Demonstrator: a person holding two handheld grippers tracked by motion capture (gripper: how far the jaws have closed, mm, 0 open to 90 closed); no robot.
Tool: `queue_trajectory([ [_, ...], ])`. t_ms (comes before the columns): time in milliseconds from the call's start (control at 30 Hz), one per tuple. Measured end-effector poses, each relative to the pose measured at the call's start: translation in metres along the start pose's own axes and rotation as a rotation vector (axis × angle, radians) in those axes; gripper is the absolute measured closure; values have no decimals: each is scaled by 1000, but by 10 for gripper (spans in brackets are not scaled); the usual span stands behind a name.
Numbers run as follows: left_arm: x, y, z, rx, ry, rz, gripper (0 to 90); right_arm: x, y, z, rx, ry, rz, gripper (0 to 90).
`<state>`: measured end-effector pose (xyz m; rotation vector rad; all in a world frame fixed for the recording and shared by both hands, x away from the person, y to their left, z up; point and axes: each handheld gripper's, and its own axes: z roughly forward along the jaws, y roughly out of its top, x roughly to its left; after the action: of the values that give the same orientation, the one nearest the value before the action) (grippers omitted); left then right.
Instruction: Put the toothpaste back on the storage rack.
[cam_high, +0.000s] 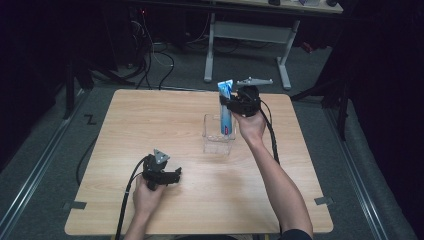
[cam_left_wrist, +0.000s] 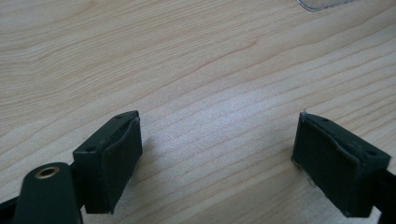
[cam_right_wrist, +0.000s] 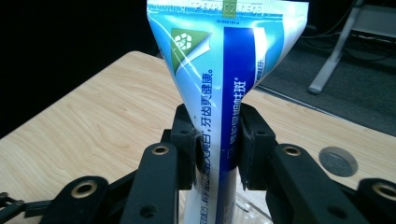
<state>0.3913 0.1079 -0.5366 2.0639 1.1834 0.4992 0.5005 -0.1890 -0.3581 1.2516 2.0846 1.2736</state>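
Resting wide-jawed on the desk (cam_high: 150, 120), left gripper (cam_high: 172, 176) is idling while right gripper (cam_right_wrist: 217, 149) is pinching the soft, light tube (cam_right_wrist: 224, 70) mid-body, above the box (cam_high: 218, 142).

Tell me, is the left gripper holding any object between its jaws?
No, the left gripper is open, with bare wooden table between its jaws.

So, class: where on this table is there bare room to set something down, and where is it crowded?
Free: the table's whole left half beyond the left hand-held gripper, and the near strip between the forearms. Crowded: right of centre, where the right hand-held gripper holds the tube upright in the clear box.
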Motion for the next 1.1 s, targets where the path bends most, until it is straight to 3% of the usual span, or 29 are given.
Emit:
queue_trajectory([
  [467, 0, 0, 0, 1, 0, 1, 160, -10, -11, 12, 35, -48, 15, 711],
  [1100, 0, 0, 0, 1, 0, 0, 160, -10, -25, 25, 78, -37, 20, 710],
])
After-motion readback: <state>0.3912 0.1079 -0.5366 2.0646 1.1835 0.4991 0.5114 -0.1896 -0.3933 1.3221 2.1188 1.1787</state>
